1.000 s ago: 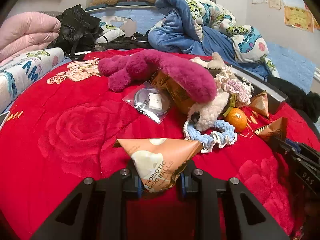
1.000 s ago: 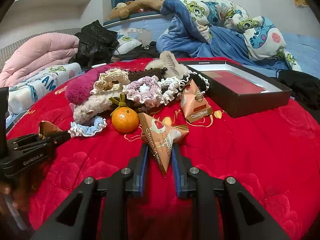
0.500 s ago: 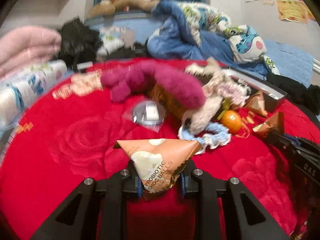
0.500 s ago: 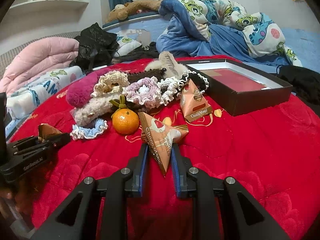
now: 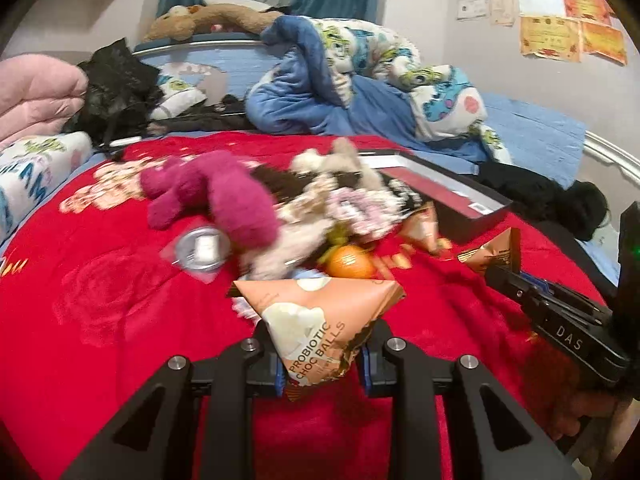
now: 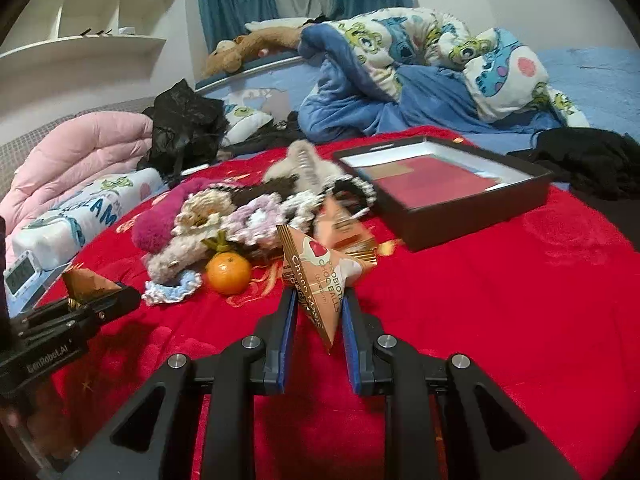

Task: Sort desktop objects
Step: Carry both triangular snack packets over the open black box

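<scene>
My left gripper [image 5: 320, 340] is shut on a peach triangular choc-balls packet [image 5: 316, 320], held above the red blanket. My right gripper [image 6: 318, 304] is shut on a second triangular choc-balls packet [image 6: 320, 276]. Each gripper also shows in the other's view, the right gripper [image 5: 516, 276] with its packet [image 5: 496, 252] and the left gripper [image 6: 120, 300] with its packet [image 6: 86, 280]. Ahead lie a pile of crocheted scrunchies [image 6: 256, 216], a magenta plush [image 5: 216, 196], an orange [image 6: 229, 273], a third packet [image 6: 340, 224] and an open black box [image 6: 448, 188].
A bagged round item [image 5: 202, 249] lies on the red blanket [image 5: 100, 300]. A blue crocheted ring [image 6: 172, 288] lies beside the orange. Blue bedding [image 6: 420, 80], a pink quilt [image 6: 72, 160] and black clothes [image 6: 592, 160] surround the blanket. A small clock [image 6: 22, 276] stands at the left.
Both grippers have lifted and tilted up with their packets still held. The left view has swung right, bringing the black box and right gripper further in.
</scene>
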